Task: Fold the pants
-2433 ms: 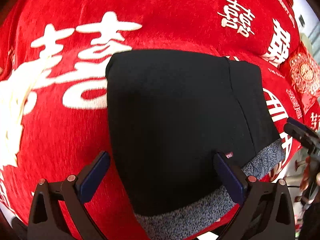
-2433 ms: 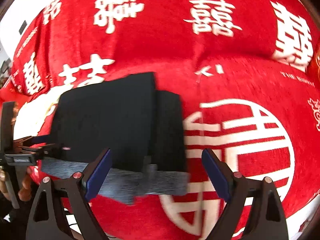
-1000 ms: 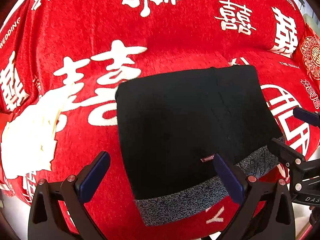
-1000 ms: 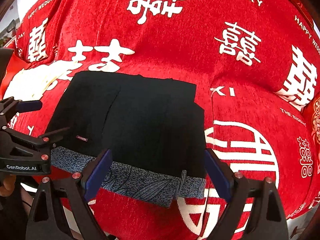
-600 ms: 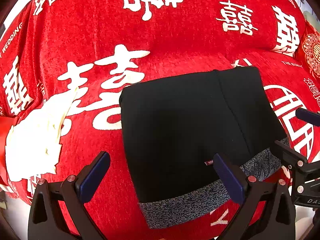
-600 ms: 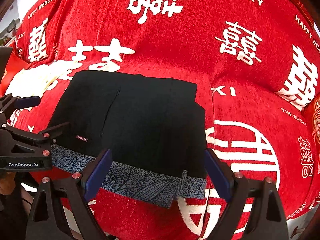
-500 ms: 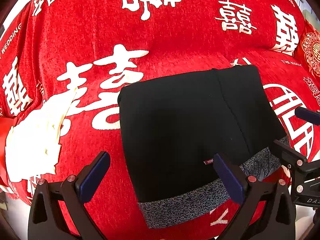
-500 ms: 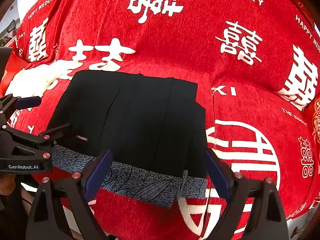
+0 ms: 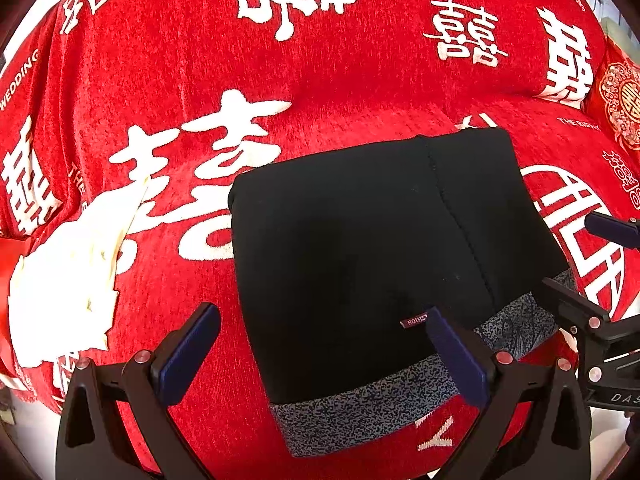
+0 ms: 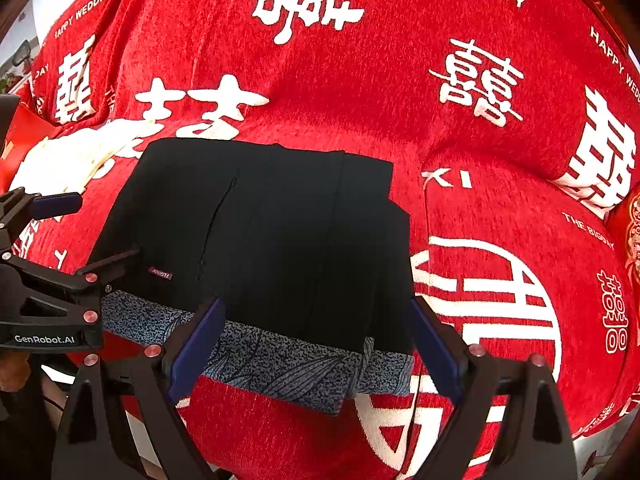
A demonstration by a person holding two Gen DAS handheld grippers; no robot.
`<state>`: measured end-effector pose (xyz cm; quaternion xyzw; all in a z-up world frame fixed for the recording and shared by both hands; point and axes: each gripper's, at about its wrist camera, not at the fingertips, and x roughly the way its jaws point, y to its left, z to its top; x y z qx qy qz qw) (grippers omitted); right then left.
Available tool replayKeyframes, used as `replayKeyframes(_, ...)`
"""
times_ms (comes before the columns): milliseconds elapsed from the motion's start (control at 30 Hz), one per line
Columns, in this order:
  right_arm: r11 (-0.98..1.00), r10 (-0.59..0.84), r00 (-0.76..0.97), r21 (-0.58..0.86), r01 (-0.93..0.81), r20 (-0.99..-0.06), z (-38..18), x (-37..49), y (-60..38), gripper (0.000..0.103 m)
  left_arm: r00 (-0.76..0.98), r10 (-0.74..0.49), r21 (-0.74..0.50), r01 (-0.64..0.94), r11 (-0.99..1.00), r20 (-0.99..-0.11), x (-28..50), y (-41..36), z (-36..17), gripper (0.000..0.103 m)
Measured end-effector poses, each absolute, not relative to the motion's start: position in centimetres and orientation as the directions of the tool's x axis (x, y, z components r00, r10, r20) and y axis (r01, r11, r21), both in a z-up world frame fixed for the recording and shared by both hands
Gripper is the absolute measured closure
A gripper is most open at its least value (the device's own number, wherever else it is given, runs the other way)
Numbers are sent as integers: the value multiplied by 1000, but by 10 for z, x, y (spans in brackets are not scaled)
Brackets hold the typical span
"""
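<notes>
The black pants (image 9: 360, 248) lie folded into a compact rectangle on the red cover, with the grey speckled waistband (image 9: 360, 412) along the near edge. They also show in the right wrist view (image 10: 264, 240), waistband (image 10: 280, 364) nearest. My left gripper (image 9: 320, 356) is open and empty, hovering just short of the waistband. My right gripper (image 10: 316, 348) is open and empty over the waistband's right part. Each gripper shows at the edge of the other's view: the right one (image 9: 580, 272) and the left one (image 10: 76, 232).
A red cover with white characters (image 9: 320, 80) spreads over a cushioned seat and backrest. A cream cloth (image 9: 68, 272) lies left of the pants. A red patterned cushion (image 9: 620, 104) sits at the far right. The seat's front edge runs just below the waistband.
Both grippers have pulled back from the pants and steadied. The folded pants have stayed in place. Both grippers stay open.
</notes>
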<state>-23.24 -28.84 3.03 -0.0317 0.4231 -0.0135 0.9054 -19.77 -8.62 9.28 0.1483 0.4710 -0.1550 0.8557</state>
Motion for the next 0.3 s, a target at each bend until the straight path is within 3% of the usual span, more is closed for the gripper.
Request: replayKeyframes(300,998,-54,637,-70,0,-769,28,-233,-288,10,522,-141,97,402,910,-841,-198,-83,93,0)
